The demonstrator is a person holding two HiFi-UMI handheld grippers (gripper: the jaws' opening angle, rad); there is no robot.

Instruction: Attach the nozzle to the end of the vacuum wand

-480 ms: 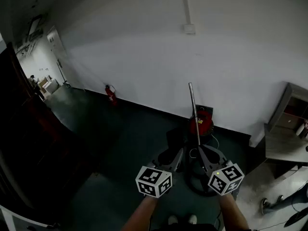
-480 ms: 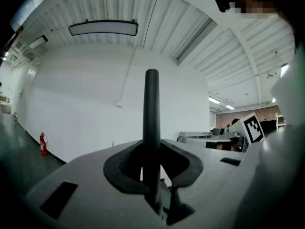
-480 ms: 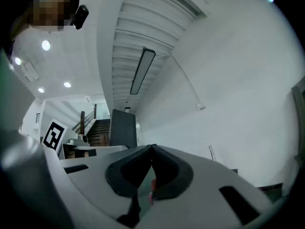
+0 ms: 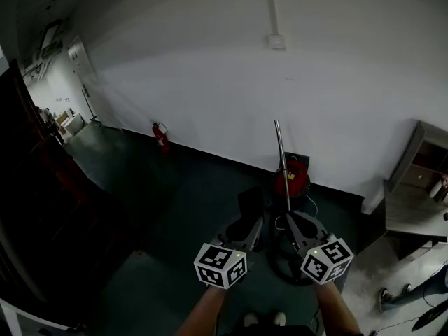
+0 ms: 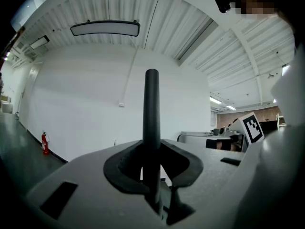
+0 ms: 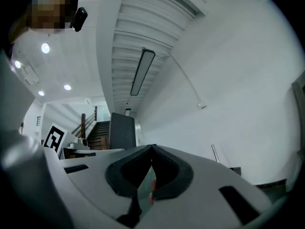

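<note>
My left gripper (image 4: 246, 229) is shut on the dark nozzle (image 4: 250, 201), which stands upright out of its jaws; in the left gripper view the nozzle (image 5: 152, 109) shows as a black bar between the pads of the left gripper (image 5: 152, 175). The silver wand (image 4: 281, 161) rises from the red vacuum (image 4: 294, 182) by the wall. My right gripper (image 4: 291, 220) sits at the wand's foot, jaws shut with nothing between them. In the right gripper view the right gripper (image 6: 151, 175) has the wand (image 6: 215, 153) off to its right and the nozzle (image 6: 122, 130) to its left.
A red fire extinguisher (image 4: 162, 137) stands against the white wall at the left. A grey cabinet and desk (image 4: 418, 182) fill the right side. A black hose loop (image 4: 281, 259) lies on the dark floor below the vacuum. Dark furniture runs along the left edge.
The left gripper has shifted slightly to the left with the nozzle, which now stands a little freer of the vacuum. The right gripper and the wand have barely moved.
</note>
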